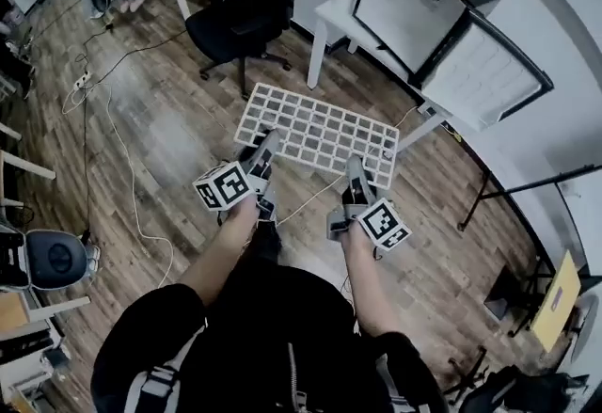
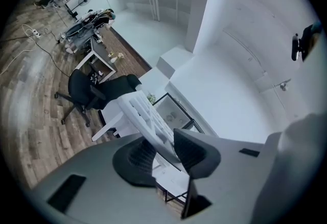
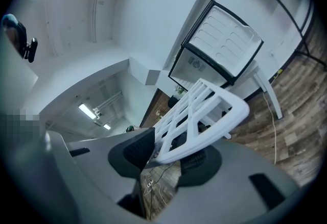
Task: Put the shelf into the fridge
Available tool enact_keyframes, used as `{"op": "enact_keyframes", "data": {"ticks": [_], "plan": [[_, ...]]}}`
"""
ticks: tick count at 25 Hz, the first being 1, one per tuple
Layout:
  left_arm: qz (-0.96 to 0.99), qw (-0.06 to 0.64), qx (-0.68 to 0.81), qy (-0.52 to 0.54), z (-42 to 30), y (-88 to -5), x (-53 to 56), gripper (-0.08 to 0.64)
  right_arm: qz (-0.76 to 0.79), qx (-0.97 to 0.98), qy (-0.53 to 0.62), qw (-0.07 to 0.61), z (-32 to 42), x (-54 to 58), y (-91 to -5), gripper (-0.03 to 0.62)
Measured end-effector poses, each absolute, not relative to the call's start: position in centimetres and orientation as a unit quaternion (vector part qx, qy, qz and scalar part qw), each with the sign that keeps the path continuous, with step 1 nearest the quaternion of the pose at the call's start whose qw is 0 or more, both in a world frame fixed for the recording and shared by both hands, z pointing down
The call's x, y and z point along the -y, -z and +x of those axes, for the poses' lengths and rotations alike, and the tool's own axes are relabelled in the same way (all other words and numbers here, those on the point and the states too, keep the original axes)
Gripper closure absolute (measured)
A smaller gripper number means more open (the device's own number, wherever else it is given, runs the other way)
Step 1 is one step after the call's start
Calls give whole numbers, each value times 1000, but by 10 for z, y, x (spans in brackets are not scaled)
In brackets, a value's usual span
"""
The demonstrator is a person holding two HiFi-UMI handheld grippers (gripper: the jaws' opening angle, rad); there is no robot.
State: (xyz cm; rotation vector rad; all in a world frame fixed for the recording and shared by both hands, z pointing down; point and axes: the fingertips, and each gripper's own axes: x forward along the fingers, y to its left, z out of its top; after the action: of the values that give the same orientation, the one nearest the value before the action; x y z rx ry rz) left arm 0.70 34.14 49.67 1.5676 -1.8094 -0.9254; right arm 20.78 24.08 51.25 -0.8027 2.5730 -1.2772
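Just ahead of both claws in the head view, the white shelf [image 1: 315, 131] hangs level, with the left claw [image 1: 268, 150] and right claw [image 1: 356, 171] on its near edge and the fridge [image 1: 409, 7] beyond.

Left gripper view: jaws nearly closed, pinching the shelf's rim.

Right gripper view: same grip, fridge straight ahead.

Looks like the carry step. Next up is lining the shelf up with the opening.

**Operator's dress and tools.** You wear a black short-sleeved top [image 1: 273, 308] with grey-and-white straps [image 1: 155, 388] at the shoulders. Your left hand-held gripper [image 1: 270, 140] and right hand-held gripper [image 1: 356, 166] are grey with dark ribbed pads [image 2: 138, 159]. Each carries a white cube [image 1: 223, 185] printed with black square markers.
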Motion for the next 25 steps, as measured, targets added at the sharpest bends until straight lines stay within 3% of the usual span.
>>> {"op": "enact_keyframes", "data": {"ticks": [13,25], "plan": [[626,311,637,325,-104,-498,-233,444,-320,-836,435,96,109,-159,-518,460],[645,322,619,312,-134,-506,-154,444,-340,-826,436,108,83,-95,-526,460]]}}
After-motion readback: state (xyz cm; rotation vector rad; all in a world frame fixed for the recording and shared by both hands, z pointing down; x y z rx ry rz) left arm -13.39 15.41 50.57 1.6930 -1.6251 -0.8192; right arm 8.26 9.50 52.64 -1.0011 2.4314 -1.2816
